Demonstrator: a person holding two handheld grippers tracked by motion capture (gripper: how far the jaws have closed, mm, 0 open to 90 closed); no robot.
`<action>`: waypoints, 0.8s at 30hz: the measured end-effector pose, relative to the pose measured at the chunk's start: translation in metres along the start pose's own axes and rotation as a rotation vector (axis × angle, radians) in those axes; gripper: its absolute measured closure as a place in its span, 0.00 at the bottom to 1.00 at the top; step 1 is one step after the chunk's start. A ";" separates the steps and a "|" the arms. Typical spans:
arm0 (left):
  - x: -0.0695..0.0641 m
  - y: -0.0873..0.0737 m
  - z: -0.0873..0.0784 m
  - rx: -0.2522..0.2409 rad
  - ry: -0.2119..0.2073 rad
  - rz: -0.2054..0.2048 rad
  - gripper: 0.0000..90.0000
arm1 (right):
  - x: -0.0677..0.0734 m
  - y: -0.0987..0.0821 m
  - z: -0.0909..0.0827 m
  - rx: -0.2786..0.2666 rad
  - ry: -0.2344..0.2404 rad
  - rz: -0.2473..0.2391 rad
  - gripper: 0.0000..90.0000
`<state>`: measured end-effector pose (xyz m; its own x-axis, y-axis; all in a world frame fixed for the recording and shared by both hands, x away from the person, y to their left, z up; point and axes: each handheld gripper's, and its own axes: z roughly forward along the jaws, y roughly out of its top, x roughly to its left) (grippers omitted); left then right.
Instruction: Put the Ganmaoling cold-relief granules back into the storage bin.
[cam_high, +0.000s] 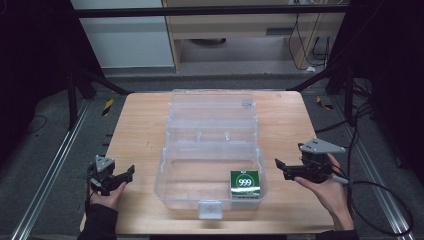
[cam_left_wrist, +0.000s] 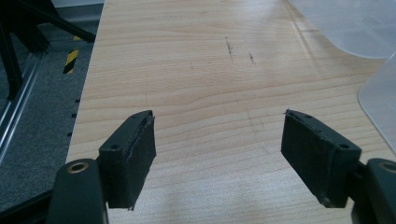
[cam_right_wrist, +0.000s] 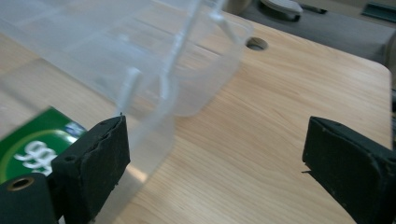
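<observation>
Right now you are holding both jaws wide apart and empty: the left hand-held gripper (cam_high: 117, 179) over bare table (cam_high: 140, 125), the right hand-held gripper (cam_high: 282, 167) beside the clear box (cam_high: 210, 150). With the green packet (cam_high: 245, 183) lying in its front right corner, closing the lid probably needs both sides guided evenly.

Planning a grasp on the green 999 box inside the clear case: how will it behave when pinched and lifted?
The green box looks like thin printed carton, so probably light and apt to dent under a hard pinch. It lies flat, so it should slide, not roll. It sits in a corner of the clear case, so the walls may crowd a claw.
</observation>
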<state>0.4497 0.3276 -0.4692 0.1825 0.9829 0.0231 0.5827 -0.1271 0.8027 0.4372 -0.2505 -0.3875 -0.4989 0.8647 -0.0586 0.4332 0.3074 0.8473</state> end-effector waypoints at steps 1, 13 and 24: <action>0.000 0.000 0.000 0.001 0.000 0.000 0.30 | -0.002 -0.004 0.001 0.005 -0.008 0.013 0.08; 0.001 0.000 0.001 0.001 0.004 -0.002 0.30 | -0.029 -0.042 0.010 -0.082 -0.129 0.153 0.07; 0.002 -0.001 0.003 -0.004 0.011 -0.003 0.26 | -0.047 -0.079 0.018 -0.119 -0.221 0.219 0.07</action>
